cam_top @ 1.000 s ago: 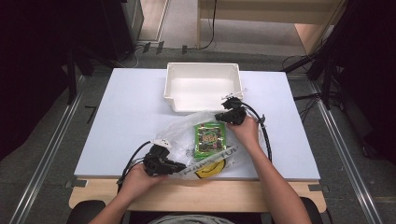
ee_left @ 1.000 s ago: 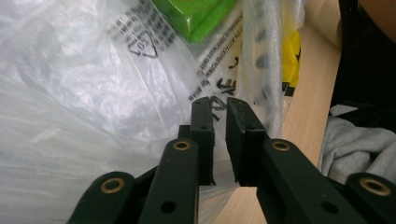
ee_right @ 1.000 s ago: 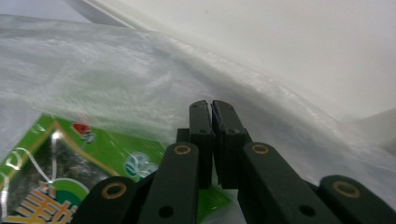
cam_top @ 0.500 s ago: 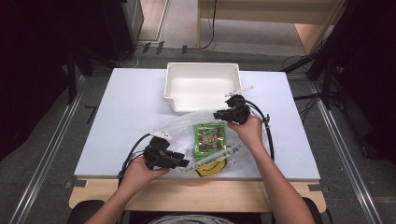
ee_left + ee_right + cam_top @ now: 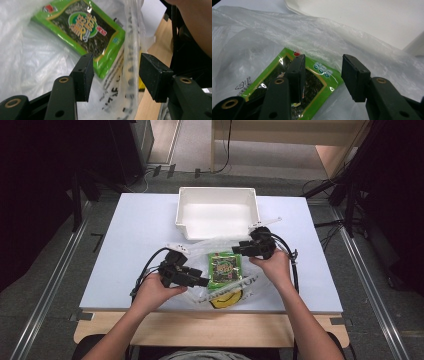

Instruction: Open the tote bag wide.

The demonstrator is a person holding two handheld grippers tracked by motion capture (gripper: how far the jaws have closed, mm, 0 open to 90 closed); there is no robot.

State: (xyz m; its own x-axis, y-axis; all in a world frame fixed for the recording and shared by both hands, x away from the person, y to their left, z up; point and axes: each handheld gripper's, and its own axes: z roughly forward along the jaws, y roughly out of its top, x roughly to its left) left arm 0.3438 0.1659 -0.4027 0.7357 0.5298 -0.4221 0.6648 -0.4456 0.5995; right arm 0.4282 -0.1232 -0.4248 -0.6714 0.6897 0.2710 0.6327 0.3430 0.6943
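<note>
At the near edge of the white table (image 5: 135,235), just in front of the white plastic bin (image 5: 217,212): one clear plastic carrier bag (image 5: 227,270), lying flat and crumpled, with one green seaweed snack packet (image 5: 226,268) inside it. The packet shows through the film, dark sheets behind a green border, with a round emblem of yellow lettering in a script I cannot read from here; a small red mark sits at one corner and a pale blue seal near another. The bag carries black print along its edge, blurred past reading, a recycling-type triangle symbol, and a yellow smiling face (image 5: 226,299) toward the person's side. Handling, by my judgement: the bag is very light, limp and slippery, likely to slide on the tabletop and to cling or stretch rather than tear; best taken by pinching a bunched fold or the mouth edge, one side per tool, so the opening can be spread. The packet looks light, thin and crackly, its contents brittle, so a grip on the sealed border seems safer than one across the middle. Left gripper (image 5: 115,72): jaws wide, having just been opening, a fold of bag film standing loose between them, not pinched. Right gripper (image 5: 322,75): jaws parted about halfway, likewise just opening, poised over the packet's corner with nothing clamped.
</note>
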